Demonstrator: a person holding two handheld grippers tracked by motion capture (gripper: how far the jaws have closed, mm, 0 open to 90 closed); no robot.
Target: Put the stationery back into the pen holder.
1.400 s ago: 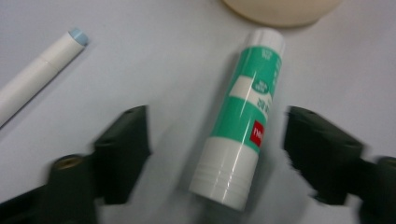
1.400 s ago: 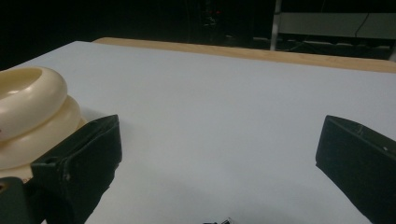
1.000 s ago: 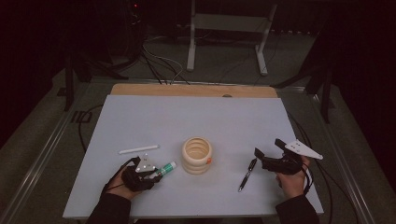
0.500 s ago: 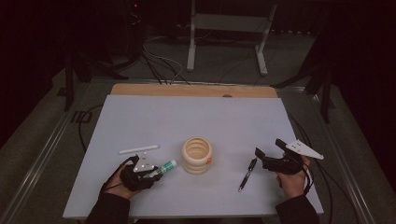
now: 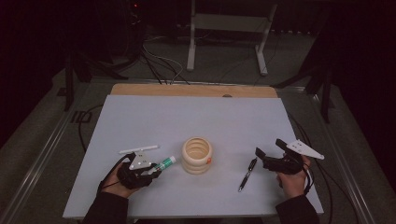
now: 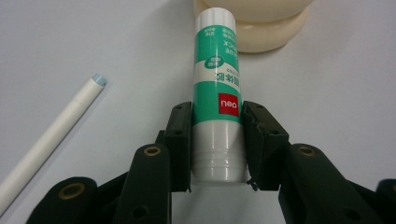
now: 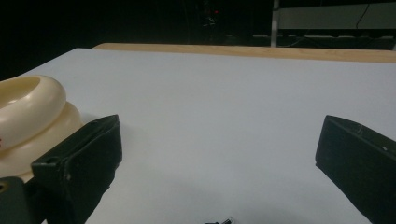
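Glue stick [image 6: 217, 93] clamped in left gripper [image 6: 217, 144] at lower left, not yet in ribbed holder [image 5: 196, 155]; right gripper [image 5: 270, 151] open, black pen [image 5: 247, 174] untouched.

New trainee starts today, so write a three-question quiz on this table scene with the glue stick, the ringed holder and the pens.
1. True or false: the left gripper is shut on the glue stick.
2. Which thing lies nearest the right gripper? A) the white pen B) the black pen C) the cream ringed holder
3. Fill in: the right gripper's jaws stand ____ with nothing between them.

Key: 1 true, its pads press both sides of the tube. 2 B, it lies on the white table just beside that gripper. 3 open.
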